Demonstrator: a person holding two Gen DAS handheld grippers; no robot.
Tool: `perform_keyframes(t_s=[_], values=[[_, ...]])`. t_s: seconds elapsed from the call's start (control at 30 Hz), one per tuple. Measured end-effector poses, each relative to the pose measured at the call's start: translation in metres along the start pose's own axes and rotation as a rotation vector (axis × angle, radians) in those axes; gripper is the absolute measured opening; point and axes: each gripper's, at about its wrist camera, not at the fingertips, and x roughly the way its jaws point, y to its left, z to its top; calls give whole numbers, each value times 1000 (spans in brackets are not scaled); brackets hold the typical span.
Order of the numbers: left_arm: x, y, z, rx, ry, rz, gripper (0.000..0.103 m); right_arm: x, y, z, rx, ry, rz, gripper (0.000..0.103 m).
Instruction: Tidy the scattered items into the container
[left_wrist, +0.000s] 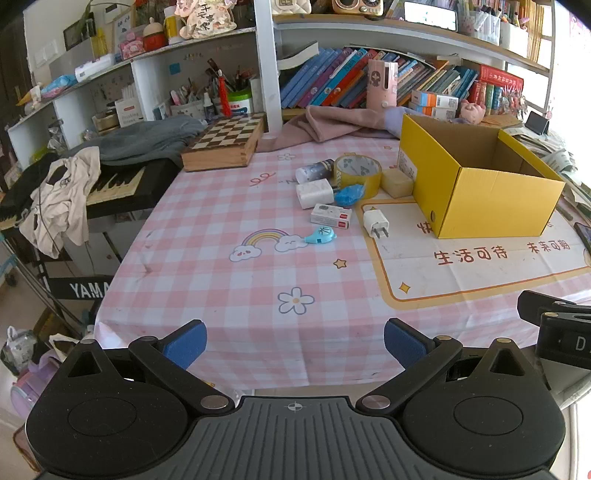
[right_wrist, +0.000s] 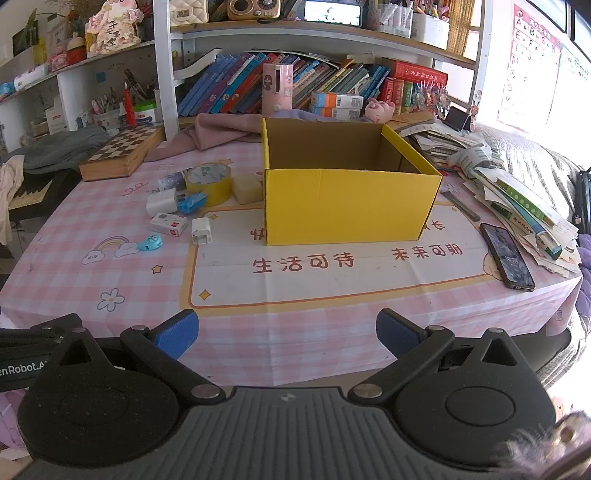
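Observation:
An open yellow cardboard box stands mid-table, seen also in the left wrist view. Left of it lie scattered items: a yellow tape roll, a cream block, a white charger plug, a small red-and-white box, a blue whale-shaped item, a blue wrapper, a white adapter and a small patterned tube. My left gripper is open and empty above the near table edge. My right gripper is open and empty, in front of the box.
A phone and a pile of papers and books lie right of the box. A chessboard case and pink cloth sit at the back. Bookshelves stand behind. A keyboard with clothes stands left of the table.

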Motion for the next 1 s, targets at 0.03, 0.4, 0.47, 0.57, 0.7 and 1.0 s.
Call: perform_keyframes(t_s=[0.03, 0.4, 0.47, 0.57, 0.7, 1.0], values=[[0, 0, 0, 0, 0, -1, 103, 0, 0, 0, -1, 0, 0, 103], [-2, 1, -2, 2, -3, -8, 103, 0, 0, 0, -2, 0, 0, 103], [-2, 2, -1, 2, -2, -8, 103, 0, 1, -1, -4, 1, 0, 103], [1, 2, -1, 3, 6, -8, 103, 0, 3, -1, -7, 3, 1, 103], [5, 3, -1, 4, 16, -13, 103, 2, 4, -1, -10, 2, 5, 103], [10, 9, 1, -6, 17, -21, 103, 13, 5, 4, 8, 28, -12, 103]])
